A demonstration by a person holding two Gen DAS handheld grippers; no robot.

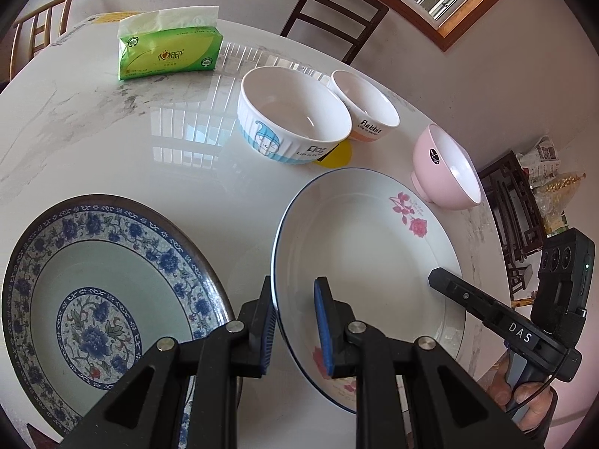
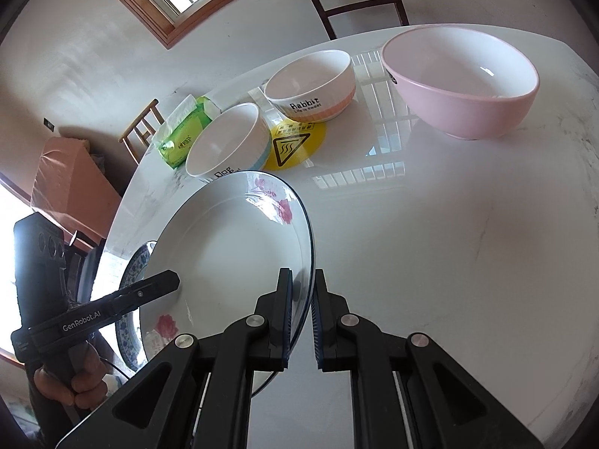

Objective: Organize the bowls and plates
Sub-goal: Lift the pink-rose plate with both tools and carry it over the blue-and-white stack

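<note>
On the near side of the counter [image 1: 157, 142], both the left gripper [image 1: 295, 331] and right gripper [image 2: 302, 320] straddle the rose plate [image 1: 367, 247] rim, jaws slightly apart, not clamped. Uneven squeeze could slip it onto the blue plate [image 1: 101, 284].

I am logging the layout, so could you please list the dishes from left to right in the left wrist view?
Blue floral plate → Dog bowl → Rabbit bowl → pink bowl. The rose plate spans below the bowls, so I leave it out.
</note>
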